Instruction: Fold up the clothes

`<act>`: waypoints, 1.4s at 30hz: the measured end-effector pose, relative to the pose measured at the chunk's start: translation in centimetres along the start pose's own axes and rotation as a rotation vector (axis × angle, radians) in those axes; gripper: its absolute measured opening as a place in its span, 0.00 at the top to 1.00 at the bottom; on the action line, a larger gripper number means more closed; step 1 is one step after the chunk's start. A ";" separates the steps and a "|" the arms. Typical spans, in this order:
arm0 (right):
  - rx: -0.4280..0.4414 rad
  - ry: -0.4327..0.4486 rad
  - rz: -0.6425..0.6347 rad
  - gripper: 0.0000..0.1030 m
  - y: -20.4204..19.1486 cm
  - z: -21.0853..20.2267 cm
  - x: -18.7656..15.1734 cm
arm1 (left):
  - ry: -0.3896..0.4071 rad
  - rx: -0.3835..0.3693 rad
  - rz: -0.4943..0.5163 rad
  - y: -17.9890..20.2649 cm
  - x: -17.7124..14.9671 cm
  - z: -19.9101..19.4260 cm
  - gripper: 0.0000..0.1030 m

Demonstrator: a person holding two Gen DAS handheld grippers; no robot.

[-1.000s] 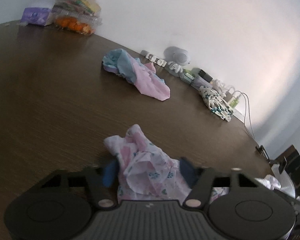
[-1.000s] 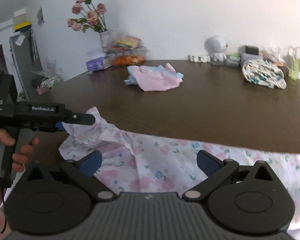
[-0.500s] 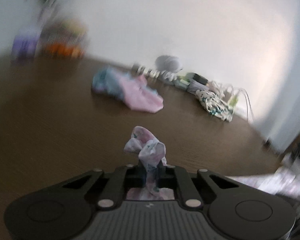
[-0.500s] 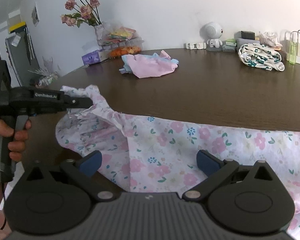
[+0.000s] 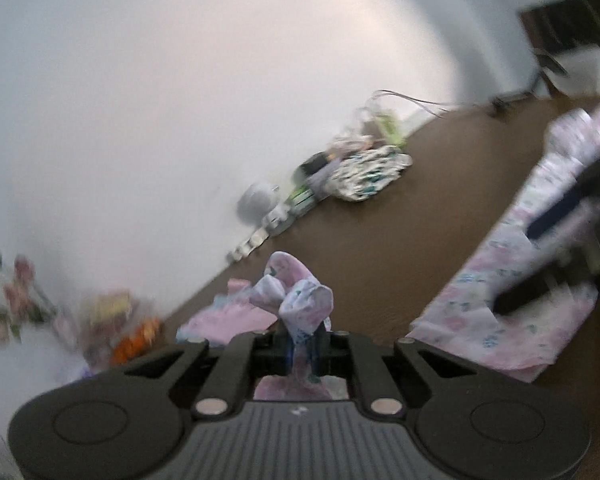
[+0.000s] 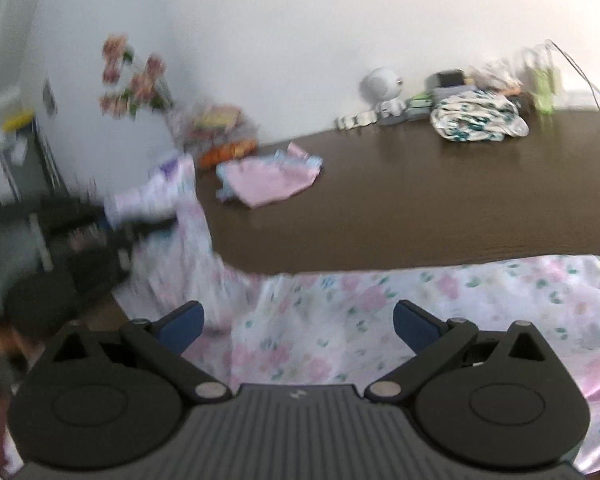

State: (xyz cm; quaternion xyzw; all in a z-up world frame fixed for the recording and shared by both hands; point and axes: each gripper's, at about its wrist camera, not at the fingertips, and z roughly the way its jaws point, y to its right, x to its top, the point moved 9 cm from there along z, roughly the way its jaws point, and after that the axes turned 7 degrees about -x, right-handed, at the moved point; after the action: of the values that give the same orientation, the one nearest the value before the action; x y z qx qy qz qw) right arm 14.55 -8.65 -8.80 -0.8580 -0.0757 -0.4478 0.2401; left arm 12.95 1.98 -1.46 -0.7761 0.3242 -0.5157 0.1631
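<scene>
Left gripper (image 5: pixel 302 350) has just been closing and is now pinched hard on a bunched corner of the floral garment (image 6: pixel 380 320), a tuft of cloth poking out past the pads, so I've got that corner up off the brown table (image 6: pixel 420 208) while the rest trails down to the near edge and lies spread flat under my right side. It reads as thin, light, limp cotton: no stiffness, drapes and wrinkles wherever it's unsupported, won't slip much in the pads but will sag and twist between grips. Best holds are corners and hem edges, not the middle. Right gripper (image 6: pixel 296 322) hangs over the flat part with its blue fingers (image 6: pixel 182 322) spread wide, nothing between them, cloth below but not gripped. I'd take the opposite corner or edge there so the panel can be tensioned before folding. Further back, a pink and blue garment (image 6: pixel 268 174) and a white teal-print bundle (image 6: pixel 478 118) sit well apart, waiting
</scene>
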 end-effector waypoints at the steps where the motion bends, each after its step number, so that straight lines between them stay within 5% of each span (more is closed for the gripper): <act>1: 0.024 0.002 0.039 0.00 0.6 -0.3 0.6 | 0.000 0.000 0.039 1.0 0.2 0.1 0.93; 7: 0.183 -0.065 0.136 0.00 0.5 0.1 3.7 | -0.027 0.009 0.214 6.4 0.2 1.2 0.93; 14: 0.232 -0.225 0.259 0.26 -0.5 4.7 3.9 | -0.050 0.016 0.218 8.5 -0.2 1.9 0.93; 16: 0.229 -0.244 0.294 0.35 -0.5 5.7 3.5 | -0.051 0.019 0.195 8.3 -0.2 1.9 0.93; 20: 0.261 -0.272 0.377 0.82 -0.3 6.6 2.8 | -0.050 0.005 0.175 8.5 -0.5 1.8 0.92; 21: 0.263 -0.275 0.384 0.87 -0.2 6.7 2.6 | -0.047 0.004 0.170 8.5 -0.6 1.8 0.91; 24: 0.263 -0.272 0.393 0.90 0.0 6.8 2.5 | -0.018 -0.016 0.133 8.3 -0.6 0.9 0.79; 26: 0.259 -0.267 0.403 0.90 0.3 6.8 2.5 | 0.013 -0.019 0.106 7.8 -0.5 -0.2 0.54; 27: 0.258 -0.264 0.408 0.90 0.4 6.8 2.6 | 0.029 -0.015 0.092 7.4 -0.6 -0.8 0.51; 34: 0.262 -0.232 0.400 0.90 0.6 5.9 3.7 | -0.050 0.032 0.008 4.7 -4.3 -1.5 0.46; 39: 0.248 -0.221 0.392 0.90 1.1 5.4 3.9 | -0.070 -0.003 -0.018 5.2 -5.7 -1.3 0.46; 42: 0.247 -0.231 0.384 0.90 0.9 5.5 3.6 | -0.070 -0.022 -0.028 5.7 -5.3 -1.4 0.63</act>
State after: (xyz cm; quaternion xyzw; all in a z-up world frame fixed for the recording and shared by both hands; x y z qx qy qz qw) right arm 21.05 -7.14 -8.87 -0.8662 0.0077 -0.2805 0.4135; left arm 8.37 1.46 -7.93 -0.7999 0.3130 -0.4870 0.1583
